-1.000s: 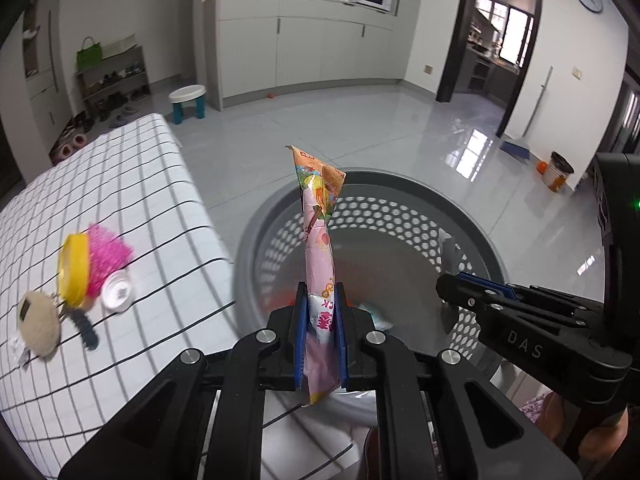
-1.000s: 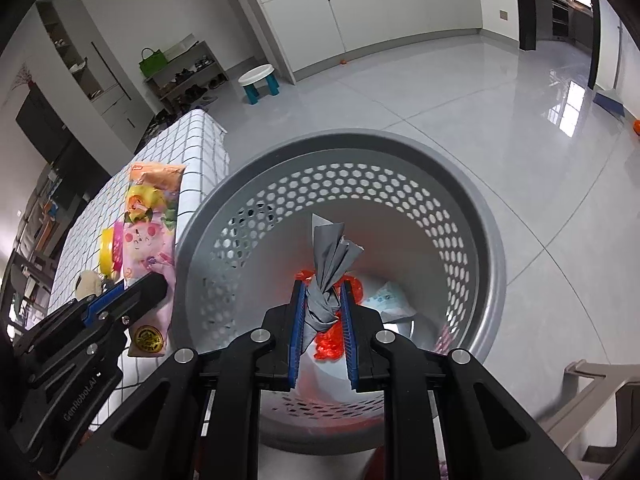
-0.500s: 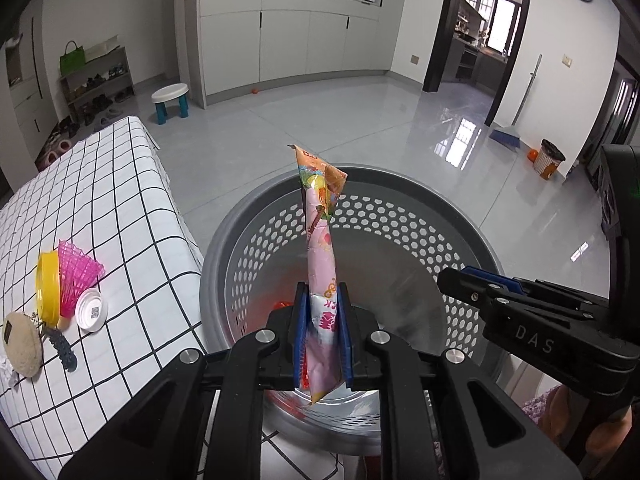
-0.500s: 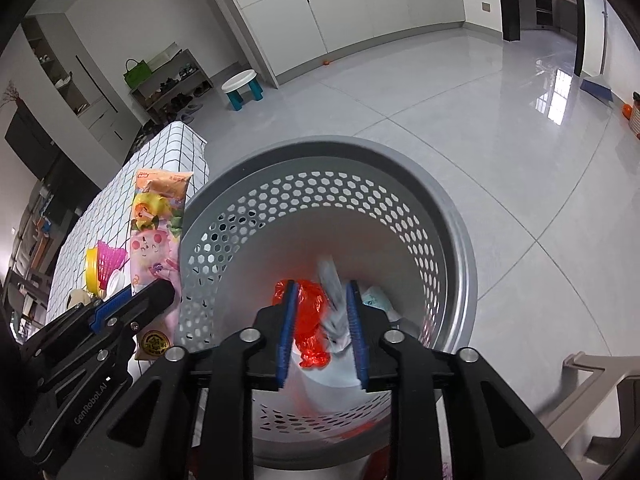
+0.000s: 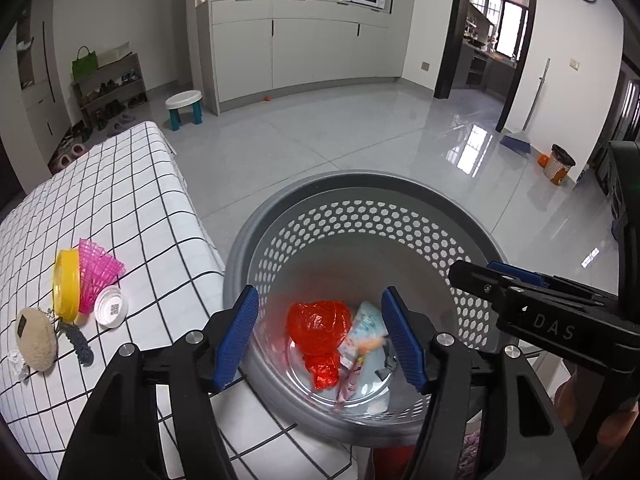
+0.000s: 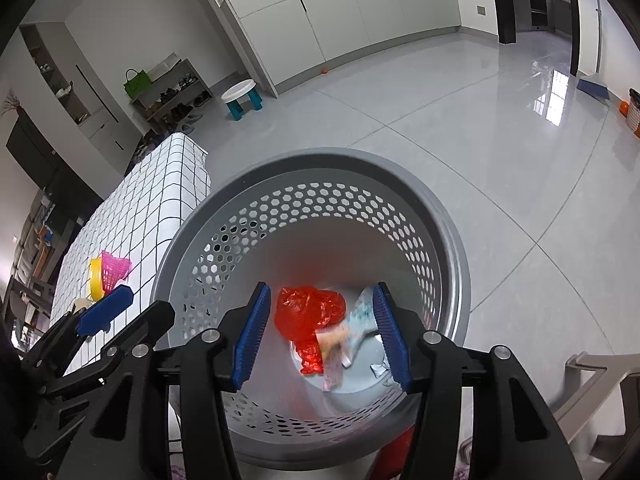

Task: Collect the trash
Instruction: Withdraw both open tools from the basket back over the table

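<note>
A grey perforated basket (image 5: 360, 184) stands on the floor below both grippers. At its bottom lie a red plastic bag (image 5: 318, 328), a light blue packet (image 5: 368, 318), a blurred pink snack wrapper (image 5: 352, 366) and a grey wrapper (image 5: 387, 360). My left gripper (image 5: 319, 298) hangs over the basket, its jaws opening with nothing between the blue pads. My right gripper (image 6: 322, 288) hangs beside it over the same basket (image 6: 320, 160), jaws also opening and empty. Below it I see the red bag (image 6: 308, 312) and the blurred pink wrapper (image 6: 334, 356).
A table with a checked cloth (image 5: 120, 200) touches the basket's left side. On it lie a yellow lid (image 5: 66, 284), a pink shuttlecock (image 5: 98, 272), a white cap (image 5: 111, 306) and a beige pouch (image 5: 36, 344). A beige chair (image 6: 592, 392) stands at the lower right.
Both grippers have opened. The pink snack wrapper left the left gripper and the grey wrapper left the right one; both now lie in the basket.
</note>
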`<state>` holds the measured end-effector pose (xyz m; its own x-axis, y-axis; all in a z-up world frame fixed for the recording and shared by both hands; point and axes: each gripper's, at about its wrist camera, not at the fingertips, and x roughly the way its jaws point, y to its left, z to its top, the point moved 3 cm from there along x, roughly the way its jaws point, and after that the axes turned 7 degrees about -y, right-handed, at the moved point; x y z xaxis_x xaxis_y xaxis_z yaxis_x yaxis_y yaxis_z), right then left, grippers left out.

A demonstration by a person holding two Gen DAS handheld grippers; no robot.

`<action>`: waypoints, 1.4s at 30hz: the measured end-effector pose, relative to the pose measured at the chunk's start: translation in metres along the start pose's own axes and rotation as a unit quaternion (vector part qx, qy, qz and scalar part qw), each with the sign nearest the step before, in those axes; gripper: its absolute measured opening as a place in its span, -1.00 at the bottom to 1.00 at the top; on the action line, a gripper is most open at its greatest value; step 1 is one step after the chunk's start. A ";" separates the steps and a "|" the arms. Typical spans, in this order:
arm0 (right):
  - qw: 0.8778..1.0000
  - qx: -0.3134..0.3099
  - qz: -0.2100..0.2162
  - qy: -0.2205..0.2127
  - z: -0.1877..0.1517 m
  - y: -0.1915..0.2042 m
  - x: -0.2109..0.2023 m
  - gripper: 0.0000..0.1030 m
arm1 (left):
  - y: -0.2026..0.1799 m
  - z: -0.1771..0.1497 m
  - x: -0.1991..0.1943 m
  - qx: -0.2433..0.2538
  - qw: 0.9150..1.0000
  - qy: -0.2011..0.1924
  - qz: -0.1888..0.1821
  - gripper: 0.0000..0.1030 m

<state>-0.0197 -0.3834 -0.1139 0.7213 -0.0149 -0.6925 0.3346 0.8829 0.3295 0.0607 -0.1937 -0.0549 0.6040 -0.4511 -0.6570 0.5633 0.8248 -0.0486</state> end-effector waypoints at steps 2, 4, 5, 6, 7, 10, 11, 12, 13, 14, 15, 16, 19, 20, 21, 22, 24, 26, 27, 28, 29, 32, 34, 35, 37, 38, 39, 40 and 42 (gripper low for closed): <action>1.000 -0.002 0.000 0.002 -0.001 0.001 0.000 0.00 | 0.001 -0.001 -0.002 -0.003 1.000 -0.001 0.003 0.28; 1.000 -0.003 0.000 0.003 -0.001 0.002 0.001 0.00 | 0.003 -0.003 -0.004 -0.005 1.000 -0.001 0.007 0.30; 1.000 -0.003 0.001 0.003 -0.001 0.002 0.001 0.00 | 0.004 -0.003 -0.005 -0.006 1.000 -0.001 0.008 0.31; 1.000 -0.003 0.001 0.002 -0.001 0.002 0.001 0.00 | 0.005 -0.004 -0.006 -0.006 1.000 -0.001 0.009 0.32; 1.000 -0.003 0.000 0.003 -0.001 0.003 0.001 0.00 | 0.006 -0.005 -0.006 -0.007 1.000 0.000 0.009 0.33; 1.000 -0.008 -0.001 0.002 -0.001 0.005 0.002 0.00 | 0.009 -0.007 -0.008 -0.009 1.000 0.002 0.014 0.36; 1.000 -0.009 -0.002 0.002 -0.001 0.006 0.002 0.00 | 0.009 -0.008 -0.009 -0.011 1.000 0.001 0.015 0.37; 1.000 -0.011 -0.002 0.001 -0.001 0.007 0.002 0.01 | 0.010 -0.008 -0.010 -0.014 1.000 0.001 0.015 0.37; 1.000 -0.012 -0.003 0.001 -0.001 0.007 0.002 0.03 | 0.012 -0.009 -0.011 -0.016 1.000 0.000 0.015 0.38; 1.000 -0.013 -0.002 0.000 -0.002 0.008 0.001 0.07 | 0.013 -0.010 -0.012 -0.018 1.000 0.001 0.016 0.39; 1.000 -0.014 -0.002 -0.002 -0.002 0.009 0.001 0.09 | 0.015 -0.011 -0.014 -0.020 1.000 0.000 0.018 0.41; 1.000 -0.015 -0.001 -0.003 -0.002 0.010 0.000 0.11 | 0.016 -0.011 -0.015 -0.022 1.000 -0.001 0.019 0.43; 1.000 -0.020 0.000 -0.003 -0.002 0.012 0.000 0.11 | 0.019 -0.012 -0.018 -0.026 0.999 -0.002 0.023 0.45; 1.000 -0.022 0.000 -0.003 -0.003 0.013 0.000 0.11 | 0.020 -0.013 -0.020 -0.028 0.999 -0.003 0.025 0.46; 1.000 -0.024 0.001 -0.002 -0.003 0.014 0.000 0.11 | 0.021 -0.013 -0.021 -0.028 0.999 -0.003 0.026 0.46; 1.000 -0.026 0.001 -0.002 -0.003 0.016 0.000 0.11 | 0.023 -0.014 -0.023 -0.030 0.999 -0.003 0.028 0.47; 1.000 -0.029 0.003 -0.003 -0.004 0.020 0.000 0.11 | 0.024 -0.014 -0.026 -0.032 0.999 -0.005 0.030 0.48; 0.999 -0.032 0.005 -0.005 -0.004 0.024 -0.001 0.17 | 0.027 -0.016 -0.031 -0.035 0.999 -0.008 0.034 0.50; 0.999 -0.035 0.008 -0.006 -0.004 0.026 -0.001 0.18 | 0.028 -0.016 -0.032 -0.036 0.999 -0.009 0.036 0.50; 0.999 -0.037 0.009 -0.006 -0.005 0.028 -0.002 0.18 | 0.030 -0.017 -0.035 -0.038 0.998 -0.011 0.039 0.51; 0.999 -0.040 0.010 -0.006 -0.006 0.030 -0.001 0.18 | 0.031 -0.017 -0.038 -0.039 0.998 -0.012 0.041 0.51; 0.999 -0.047 0.018 -0.004 -0.008 0.037 -0.001 0.18 | 0.037 -0.018 -0.044 -0.045 0.998 -0.014 0.048 0.51; 0.998 -0.052 0.024 -0.004 -0.008 0.042 -0.001 0.19 | 0.040 -0.018 -0.050 -0.049 0.997 -0.017 0.054 0.51; 0.998 -0.056 0.028 -0.004 -0.009 0.045 -0.002 0.21 | 0.042 -0.019 -0.053 -0.051 0.997 -0.019 0.058 0.52; 0.998 -0.060 0.035 -0.003 -0.011 0.050 -0.002 0.22 | 0.047 -0.019 -0.059 -0.054 0.996 -0.021 0.064 0.56; 0.997 -0.062 0.039 -0.003 -0.012 0.053 -0.003 0.22 | 0.050 -0.020 -0.062 -0.056 0.996 -0.022 0.068 0.57; 0.997 -0.066 0.045 -0.003 -0.013 0.056 -0.003 0.22 | 0.053 -0.021 -0.066 -0.058 0.995 -0.021 0.072 0.57; 0.996 -0.069 0.047 -0.002 -0.014 0.059 -0.003 0.23 | 0.056 -0.021 -0.068 -0.060 0.995 -0.020 0.075 0.57; 0.996 -0.081 0.049 -0.003 -0.016 0.067 -0.003 0.24 | 0.065 -0.020 -0.076 -0.067 0.994 -0.020 0.081 0.57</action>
<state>-0.0089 -0.3172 -0.1000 0.7487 0.0724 -0.6589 0.1614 0.9442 0.2872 0.0402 -0.0986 -0.0236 0.7041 -0.3191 -0.6344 0.3775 0.9248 -0.0462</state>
